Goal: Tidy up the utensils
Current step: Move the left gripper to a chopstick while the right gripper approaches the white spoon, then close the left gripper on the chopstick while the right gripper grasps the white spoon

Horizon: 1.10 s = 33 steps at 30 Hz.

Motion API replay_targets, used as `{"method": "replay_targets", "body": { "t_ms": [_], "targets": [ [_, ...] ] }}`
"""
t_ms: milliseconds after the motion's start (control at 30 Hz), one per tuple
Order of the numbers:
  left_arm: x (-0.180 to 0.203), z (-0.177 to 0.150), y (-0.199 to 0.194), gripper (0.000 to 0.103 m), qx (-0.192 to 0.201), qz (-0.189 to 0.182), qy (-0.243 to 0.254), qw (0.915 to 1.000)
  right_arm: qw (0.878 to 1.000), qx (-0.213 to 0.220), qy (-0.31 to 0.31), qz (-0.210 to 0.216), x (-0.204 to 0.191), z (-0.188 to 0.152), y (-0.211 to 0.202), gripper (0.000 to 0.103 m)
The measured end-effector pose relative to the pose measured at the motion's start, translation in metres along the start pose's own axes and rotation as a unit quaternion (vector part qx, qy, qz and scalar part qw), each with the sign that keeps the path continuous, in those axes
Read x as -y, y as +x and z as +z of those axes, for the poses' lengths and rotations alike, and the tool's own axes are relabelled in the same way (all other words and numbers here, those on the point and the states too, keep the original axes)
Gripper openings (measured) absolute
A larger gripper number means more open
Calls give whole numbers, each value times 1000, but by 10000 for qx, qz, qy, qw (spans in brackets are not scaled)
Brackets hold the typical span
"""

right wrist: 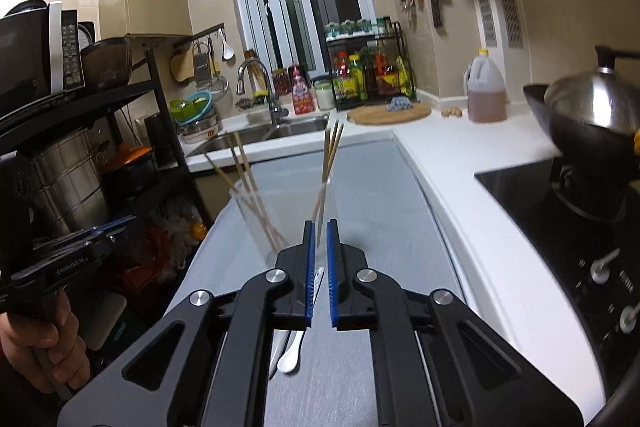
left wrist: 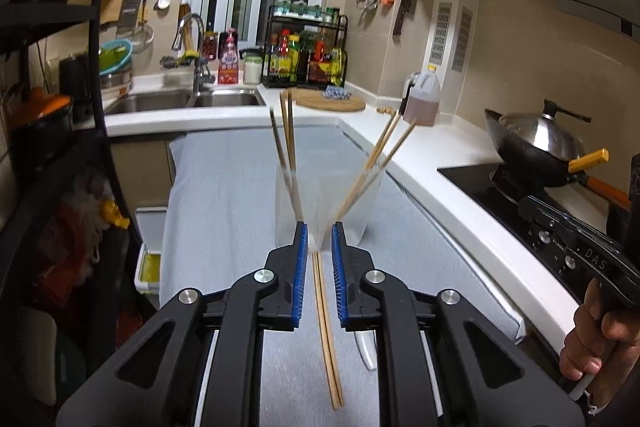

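- Left claw (left wrist: pixel 320 237): jaws part-spread, nothing pinched, hovering over a loose chopstick pair (left wrist: pixel 328 331) lying on the grey counter (left wrist: pixel 224 195).
- Right claw (right wrist: pixel 319 239): narrow gap, seems empty; chopstick between jaws looks inside the cup, can't confirm.
- Clear cup (left wrist: pixel 320 203) ahead already holds several chopsticks.
- White spoon (right wrist: pixel 291 351) lies on the counter under the right claw.
- Likely step: grab loose pair. Lower, centre both sticks between pads, close mid-length, lift level, drop in upright.
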<state>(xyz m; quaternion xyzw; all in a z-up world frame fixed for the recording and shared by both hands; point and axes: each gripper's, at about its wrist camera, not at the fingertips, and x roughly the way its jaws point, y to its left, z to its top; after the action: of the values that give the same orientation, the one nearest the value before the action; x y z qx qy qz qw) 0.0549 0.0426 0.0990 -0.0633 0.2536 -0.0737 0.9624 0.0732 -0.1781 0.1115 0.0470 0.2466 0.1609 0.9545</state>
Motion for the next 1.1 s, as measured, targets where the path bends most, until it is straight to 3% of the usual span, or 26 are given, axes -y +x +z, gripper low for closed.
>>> {"method": "replay_targets", "body": {
  "t_ms": [333, 567, 733, 800, 1100],
  "targets": [
    [-4, -82, 29, 12, -468, 95, -86, 9988, 9954, -835, 419, 214, -4, -79, 51, 9],
    [-3, -123, 46, 12, -804, 58, -236, 9965, 9895, -1314, 556, 210, -13, -113, 83, 11],
    [-1, -138, 56, 12, -969, 32, -264, 9949, 9845, -1604, 650, 278, -17, -127, 102, 13],
    [0, -142, 61, 12, -1034, -13, -276, 9943, 9823, -1719, 695, 269, -17, -131, 110, 20],
    [9, -150, 72, 12, -1198, -80, -235, 9925, 9781, -1931, 757, 147, -20, -139, 126, 21]
  ]
}}
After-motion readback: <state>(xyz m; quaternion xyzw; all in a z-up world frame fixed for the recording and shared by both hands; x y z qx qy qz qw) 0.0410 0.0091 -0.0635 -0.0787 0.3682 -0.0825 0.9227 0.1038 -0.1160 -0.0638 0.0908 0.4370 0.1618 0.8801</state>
